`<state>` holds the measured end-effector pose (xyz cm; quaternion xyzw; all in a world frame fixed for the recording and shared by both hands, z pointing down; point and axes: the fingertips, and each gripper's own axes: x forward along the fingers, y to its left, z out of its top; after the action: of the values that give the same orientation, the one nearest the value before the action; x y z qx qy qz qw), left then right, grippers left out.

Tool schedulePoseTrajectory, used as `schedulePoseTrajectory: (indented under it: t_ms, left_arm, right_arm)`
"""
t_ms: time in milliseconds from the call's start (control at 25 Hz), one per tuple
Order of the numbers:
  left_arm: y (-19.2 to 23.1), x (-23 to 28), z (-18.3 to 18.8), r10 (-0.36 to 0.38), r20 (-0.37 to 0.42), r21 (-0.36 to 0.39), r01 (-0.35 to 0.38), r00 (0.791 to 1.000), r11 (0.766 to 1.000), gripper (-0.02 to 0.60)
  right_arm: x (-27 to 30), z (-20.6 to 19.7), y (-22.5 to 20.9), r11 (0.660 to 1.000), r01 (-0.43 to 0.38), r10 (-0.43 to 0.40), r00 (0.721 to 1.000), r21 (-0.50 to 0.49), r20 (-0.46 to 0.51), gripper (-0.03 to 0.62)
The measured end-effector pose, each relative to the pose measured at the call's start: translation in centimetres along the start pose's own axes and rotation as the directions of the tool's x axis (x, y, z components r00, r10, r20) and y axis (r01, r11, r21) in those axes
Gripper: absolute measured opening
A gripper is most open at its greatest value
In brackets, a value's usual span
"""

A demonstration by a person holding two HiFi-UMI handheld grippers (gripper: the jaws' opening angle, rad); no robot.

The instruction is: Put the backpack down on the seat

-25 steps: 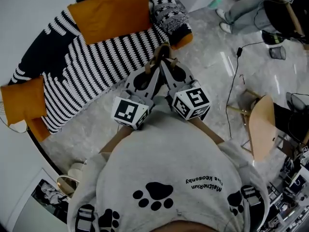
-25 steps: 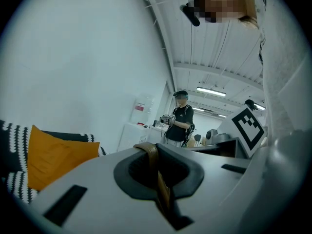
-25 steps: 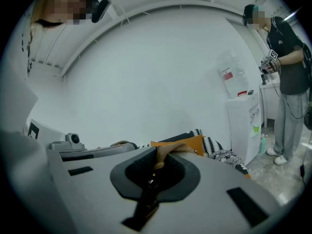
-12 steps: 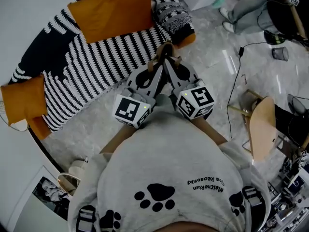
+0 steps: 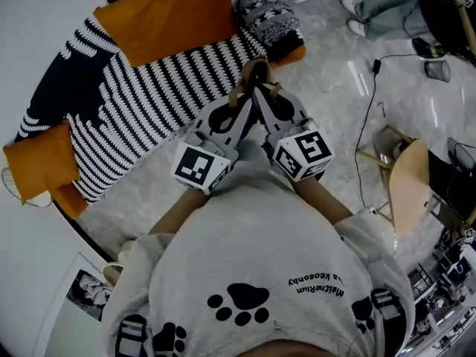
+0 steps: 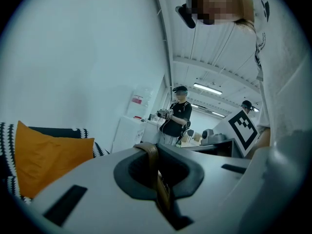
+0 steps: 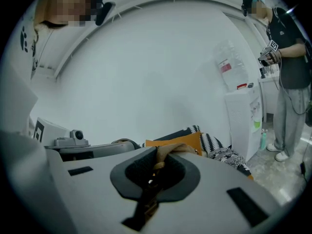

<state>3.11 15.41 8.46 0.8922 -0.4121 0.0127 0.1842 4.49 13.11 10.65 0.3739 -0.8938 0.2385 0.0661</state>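
Edging slightly farther toward the striped sofa, the left gripper and right gripper stay clamped on the tan strap.

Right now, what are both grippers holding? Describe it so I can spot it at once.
Start at the striped sofa. At its front edge the left gripper and right gripper meet tip to tip. Both are shut on a thin tan strap that loops out past their tips. It is the only tan band there, plain against the black-and-white stripes and orange cushions.
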Motion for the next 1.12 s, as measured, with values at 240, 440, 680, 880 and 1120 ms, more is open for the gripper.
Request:
schedulePoseTrajectory:
  t_ms: [240,440,680,880,1120]
  left_arm:
    - [5.3,2.8,-0.7,-0.048,-0.062,0.022,0.049,0.997,0.999,0.018]
    - [9.0,8.9,-0.9,-0.078,-0.058,0.006,0.079,0.995,0.997,0.018]
    - [13.8,10.1,-4.1,-0.115,-0.045,-0.002,0.115,0.992,0.993,0.018]
    - [15.9,8.4,-6.1,-0.127,-0.035,0.002,0.127,0.991,0.992,0.018]
    - [18.6,14.9,-9.1,-0.121,-0.073,-0.021,0.120,0.990,0.993,0.018]
  right_arm:
    - [5.5,0.0,-2.6,1.000,0.016,-0.016,1.000,0.011,-0.007,0.032]
    - [9.0,-0.1,-8.2,0.999,0.039,-0.038,0.999,0.024,-0.037,0.032]
    - [13.1,-4.0,-9.7,0.998,0.056,-0.054,0.996,0.021,-0.064,0.032]
    - [14.7,-6.5,-8.3,0.999,0.053,-0.052,0.995,0.008,-0.081,0.032]
    - [17.9,-8.3,-15.1,0.998,0.043,-0.038,0.993,0.039,-0.110,0.032]
